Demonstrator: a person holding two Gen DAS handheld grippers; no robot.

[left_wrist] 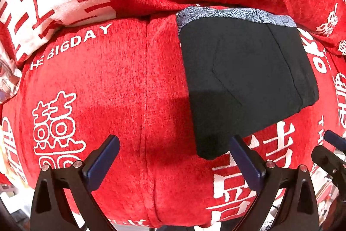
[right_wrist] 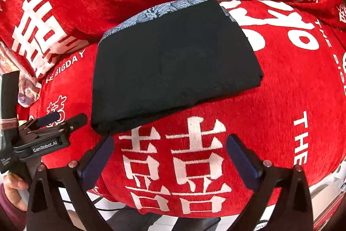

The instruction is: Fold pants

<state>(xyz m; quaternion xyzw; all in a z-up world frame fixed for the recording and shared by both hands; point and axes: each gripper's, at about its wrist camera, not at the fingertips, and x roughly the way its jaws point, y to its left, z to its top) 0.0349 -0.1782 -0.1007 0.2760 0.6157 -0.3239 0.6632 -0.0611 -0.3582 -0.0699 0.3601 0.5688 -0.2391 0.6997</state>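
A red cover printed with white characters point(right_wrist: 270, 101) carries the black pants point(right_wrist: 173, 66), folded into a compact stack with a grey patterned lining along the far edge. Judged soft, light, limp — best taken at the thick near fold. Left gripper point(left_wrist: 173, 157) and right gripper point(right_wrist: 169, 155): jaws wide apart, nothing between them.
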